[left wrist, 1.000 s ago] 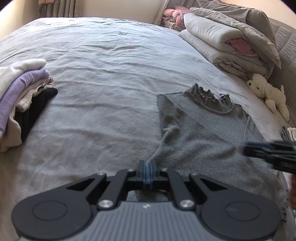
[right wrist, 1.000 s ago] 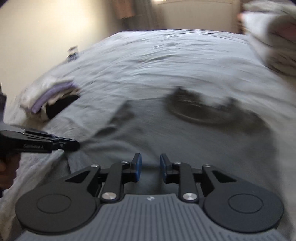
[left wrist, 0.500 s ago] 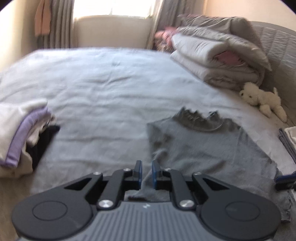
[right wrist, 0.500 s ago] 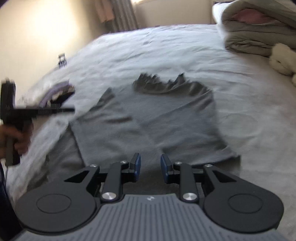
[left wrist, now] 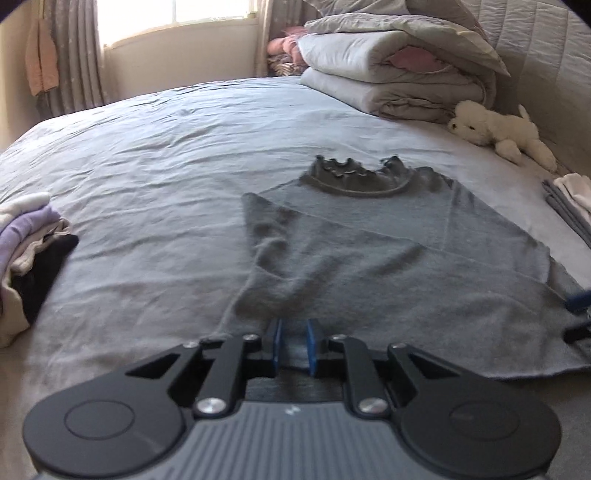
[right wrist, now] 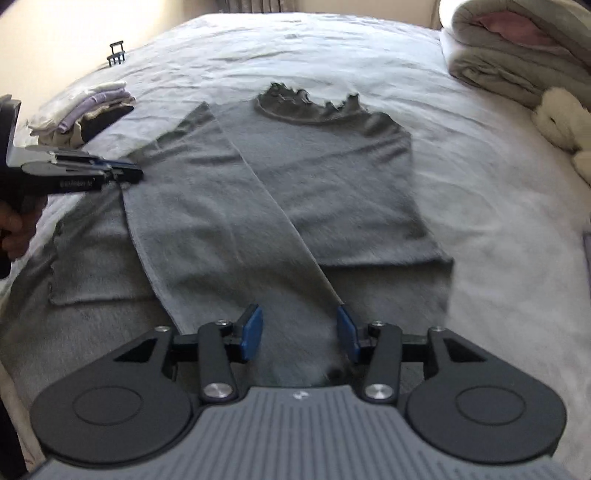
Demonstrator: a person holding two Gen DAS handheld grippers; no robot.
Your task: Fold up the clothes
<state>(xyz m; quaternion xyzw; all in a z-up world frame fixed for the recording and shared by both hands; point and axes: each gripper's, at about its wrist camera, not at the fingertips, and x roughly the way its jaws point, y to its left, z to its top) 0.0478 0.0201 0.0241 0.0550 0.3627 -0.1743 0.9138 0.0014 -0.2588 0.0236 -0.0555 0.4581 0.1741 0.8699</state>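
1. The gray sweater (right wrist: pixel 332 192) lies flat on the bed (left wrist: pixel 155 155) (one sleeve folded across).
2. My left gripper (left wrist: pixel 293 345) jaws have just been opening a little, over its hem.
3. My right gripper (right wrist: pixel 299 332) jaws have just been opening wide, cloth under them.

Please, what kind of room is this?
Most likely a bedroom: a wide bed with folded quilts near the headboard, a plush dog, and a curtained window.

Daylight is coming through the window (left wrist: pixel 210 14) beside grey curtains (left wrist: pixel 79 55) (a cream wall (right wrist: pixel 55 33) is glowing too), washing over the bed (left wrist: pixel 147 147).
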